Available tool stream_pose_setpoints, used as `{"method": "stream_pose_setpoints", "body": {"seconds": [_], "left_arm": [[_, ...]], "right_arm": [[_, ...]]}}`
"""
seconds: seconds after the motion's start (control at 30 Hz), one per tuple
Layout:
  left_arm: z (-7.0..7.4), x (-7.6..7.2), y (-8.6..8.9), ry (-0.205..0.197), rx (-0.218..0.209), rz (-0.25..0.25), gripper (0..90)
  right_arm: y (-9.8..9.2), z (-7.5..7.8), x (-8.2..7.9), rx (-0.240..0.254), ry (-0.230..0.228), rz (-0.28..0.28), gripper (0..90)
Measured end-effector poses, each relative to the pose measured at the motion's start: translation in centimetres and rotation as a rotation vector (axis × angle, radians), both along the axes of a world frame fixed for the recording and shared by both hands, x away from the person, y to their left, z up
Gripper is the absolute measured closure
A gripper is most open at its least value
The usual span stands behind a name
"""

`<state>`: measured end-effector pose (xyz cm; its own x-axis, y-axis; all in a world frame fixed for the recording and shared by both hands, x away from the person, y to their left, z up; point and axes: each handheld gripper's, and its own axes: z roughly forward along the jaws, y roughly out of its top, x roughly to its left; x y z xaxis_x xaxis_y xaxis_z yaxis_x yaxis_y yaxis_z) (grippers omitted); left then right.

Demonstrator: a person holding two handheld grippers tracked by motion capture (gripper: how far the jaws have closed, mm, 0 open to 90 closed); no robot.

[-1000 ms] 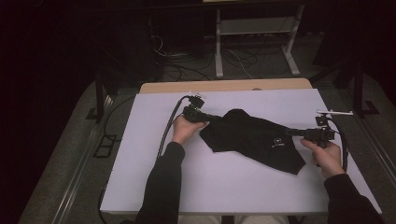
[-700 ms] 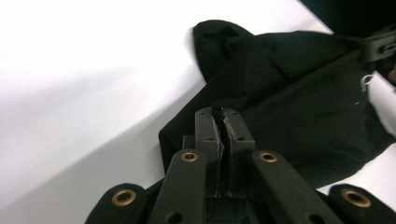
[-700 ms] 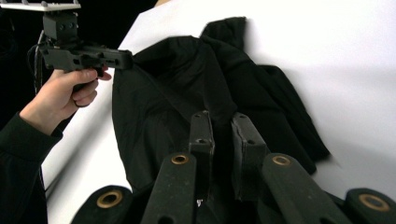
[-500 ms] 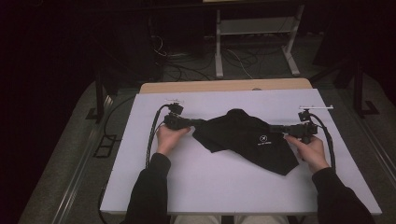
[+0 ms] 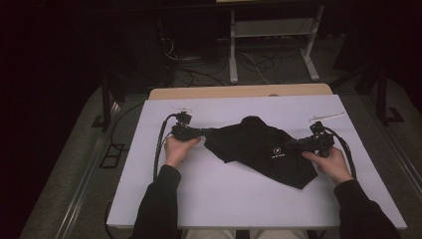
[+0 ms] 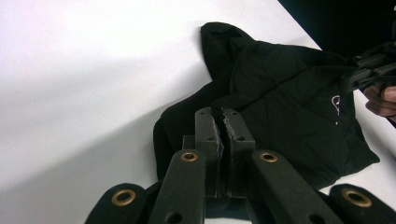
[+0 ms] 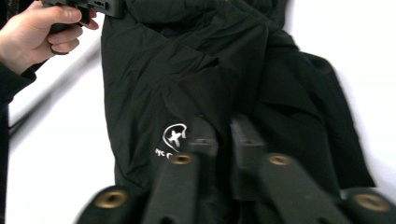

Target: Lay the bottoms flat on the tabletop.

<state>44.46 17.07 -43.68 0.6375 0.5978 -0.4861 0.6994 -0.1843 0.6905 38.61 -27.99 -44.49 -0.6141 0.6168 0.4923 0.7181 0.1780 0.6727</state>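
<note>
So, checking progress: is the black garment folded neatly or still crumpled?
Crumpled: the black garment lies bunched and creased on the table, edges uneven.

You worked a black garment (image 5: 259,147) of thin, matt, creased cloth with a white printed logo. The table (image 5: 224,194) was smooth, matt white; your left gripper (image 6: 223,122) was matt black plastic with brass-coloured bushings.

Your left gripper (image 5: 196,132) has slid leftward across the desk (image 5: 224,199) over the past second, taking the corner of the black garment (image 5: 259,149) pinched between its jaws along with it. Your right gripper (image 5: 293,145) has shifted left too. Its jaws have just opened and closed again, and now press on the cloth edge between them, beside the white logo (image 7: 173,136). The garment, bunched before, now lies drawn out wider between the two pairs of jaws.
</note>
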Motion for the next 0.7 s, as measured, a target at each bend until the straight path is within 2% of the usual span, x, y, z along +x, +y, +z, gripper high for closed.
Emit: {"method": "stream_pose_setpoints", "body": {"seconds": [0.13, 0.27, 0.3, 0.37, 0.4, 0.47, 0.5, 0.53, 0.63, 0.7], "left_arm": [[0.3, -1.4, 0.6, 0.005, -0.007, 0.011, 85.6], [1.1, -3.4, 1.1, -0.009, -0.006, 0.005, 85.6], [1.1, -3.4, 1.1, -0.009, -0.006, 0.005, 85.6], [1.6, -4.5, 1.3, -0.026, 0.016, -0.011, 85.6], [2.0, -5.6, 1.6, -0.035, 0.031, -0.026, 85.6], [2.4, -6.6, 1.8, -0.04, 0.056, -0.044, 85.6], [2.4, -6.6, 1.8, -0.04, 0.056, -0.044, 85.6], [2.5, -7.4, 2.2, -0.038, 0.071, -0.062, 85.6], [2.6, -8.4, 2.8, -0.033, 0.096, -0.085, 85.6], [2.6, -8.9, 3.3, -0.03, 0.093, -0.095, 85.6]], "right_arm": [[0.0, -0.1, -0.4, 0.075, 0.043, 0.019, 85.4], [0.6, 0.2, -1.8, 0.093, 0.068, 0.037, 85.6], [0.6, 0.2, -1.8, 0.093, 0.068, 0.037, 85.6], [1.0, 0.8, -2.8, 0.11, 0.069, 0.04, 85.7], [1.1, 1.1, -3.2, 0.129, 0.072, 0.037, 85.7], [1.3, 1.4, -3.7, 0.156, 0.075, 0.032, 85.8], [1.3, 1.4, -3.7, 0.156, 0.075, 0.032, 85.8], [1.4, 1.5, -4.4, 0.19, 0.096, 0.033, 85.8], [1.6, 1.5, -5.3, 0.217, 0.129, 0.031, 85.7], [1.7, 1.5, -5.9, 0.233, 0.141, 0.037, 85.8]]}}
